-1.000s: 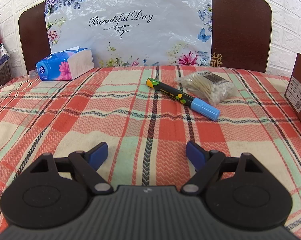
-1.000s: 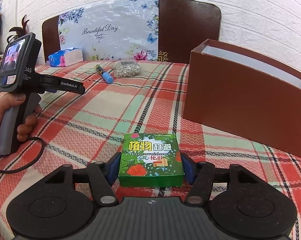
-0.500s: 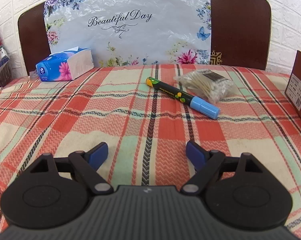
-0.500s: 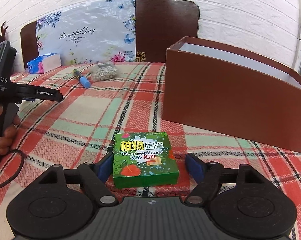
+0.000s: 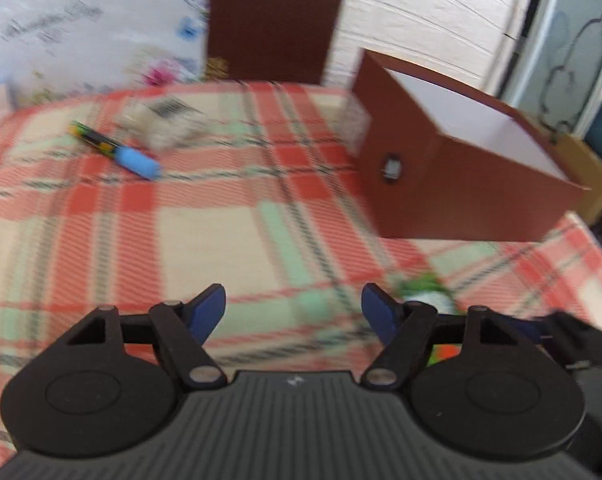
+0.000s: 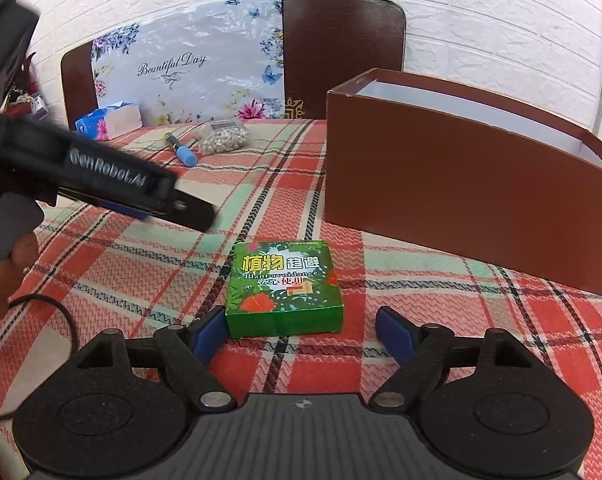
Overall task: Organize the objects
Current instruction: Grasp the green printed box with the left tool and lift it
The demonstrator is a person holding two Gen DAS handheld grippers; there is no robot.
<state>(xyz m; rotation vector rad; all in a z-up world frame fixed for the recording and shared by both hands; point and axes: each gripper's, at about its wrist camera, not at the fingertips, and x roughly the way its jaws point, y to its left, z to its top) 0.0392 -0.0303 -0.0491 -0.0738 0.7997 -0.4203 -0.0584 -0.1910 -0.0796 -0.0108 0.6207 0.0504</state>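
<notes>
Right hand-held gripper (image 6: pixel 301 330) wide around green box (image 6: pixel 285 288)

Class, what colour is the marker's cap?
Light blue; the marker shows best in the right wrist view.

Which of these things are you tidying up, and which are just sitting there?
For tidying: green box, pen, bag of cotton swabs, tissue pack, probably all bound for the brown box.

Just there: tablecloth, floral bag, chair, brick wall.
</notes>
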